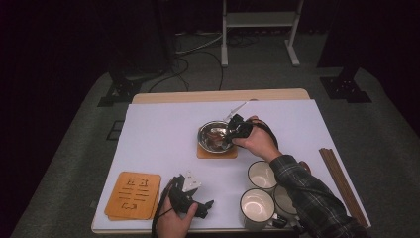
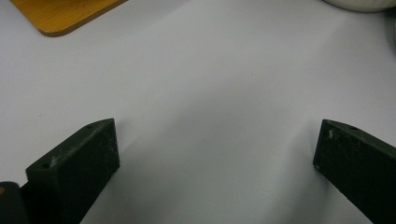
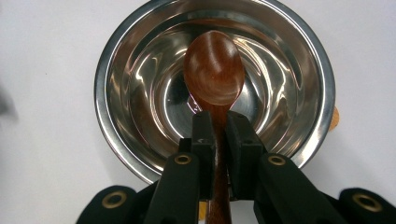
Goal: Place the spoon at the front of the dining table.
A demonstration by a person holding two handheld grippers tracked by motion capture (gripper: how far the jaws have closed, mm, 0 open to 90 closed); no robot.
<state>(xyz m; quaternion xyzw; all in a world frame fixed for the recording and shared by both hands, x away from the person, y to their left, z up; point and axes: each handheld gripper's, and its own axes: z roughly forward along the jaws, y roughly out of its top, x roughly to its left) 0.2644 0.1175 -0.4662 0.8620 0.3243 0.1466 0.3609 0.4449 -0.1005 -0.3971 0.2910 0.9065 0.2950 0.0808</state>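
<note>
Two narrow jaws of the right gripper (image 3: 219, 128) pinch the wooden spoon (image 3: 214, 70) over the steel bowl (image 3: 116, 116); letting go high could clatter it or tip the bowl off its coaster (image 1: 217, 152). Left gripper (image 2: 215, 154) gapes, idle.

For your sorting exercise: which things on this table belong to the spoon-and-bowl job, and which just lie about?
In the job:
wooden spoon
steel bowl
coaster under the bowl
right hand-held gripper, shut on the spoon

Lying about:
three mugs
coaster stack
chopsticks
left hand-held gripper, open
</note>
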